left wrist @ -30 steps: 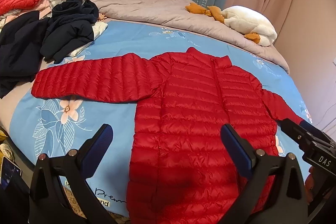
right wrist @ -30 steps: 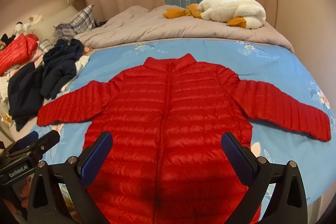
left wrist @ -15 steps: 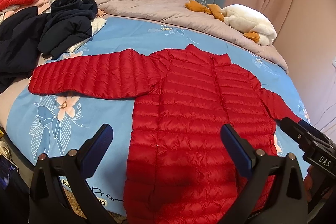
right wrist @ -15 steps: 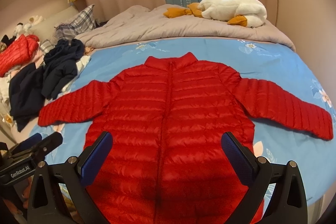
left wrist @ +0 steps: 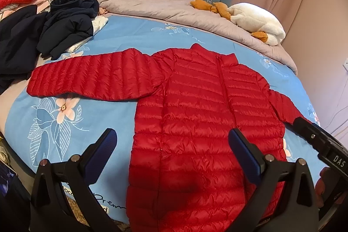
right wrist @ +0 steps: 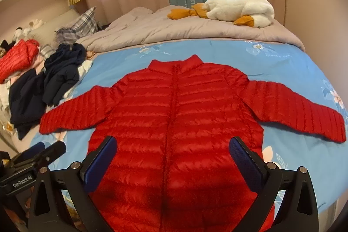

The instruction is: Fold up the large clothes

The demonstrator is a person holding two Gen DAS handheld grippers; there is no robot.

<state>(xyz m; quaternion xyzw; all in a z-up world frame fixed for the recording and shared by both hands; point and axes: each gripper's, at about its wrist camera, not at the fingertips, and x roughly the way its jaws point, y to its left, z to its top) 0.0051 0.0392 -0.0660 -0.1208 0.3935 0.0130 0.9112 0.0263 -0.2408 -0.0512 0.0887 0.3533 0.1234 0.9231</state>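
Right wrist view – jacket (right wrist: 174, 119), both sleeves whole, left wrist – one.

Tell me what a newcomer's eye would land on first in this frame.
A bright red quilted puffer jacket lies face up, zipped, both sleeves spread, on the blue floral bedsheet, right ahead of both open grippers. At the far side of the bed a white plush goose with orange feet rests on a grey duvet. A heap of dark navy clothes sits to the left.
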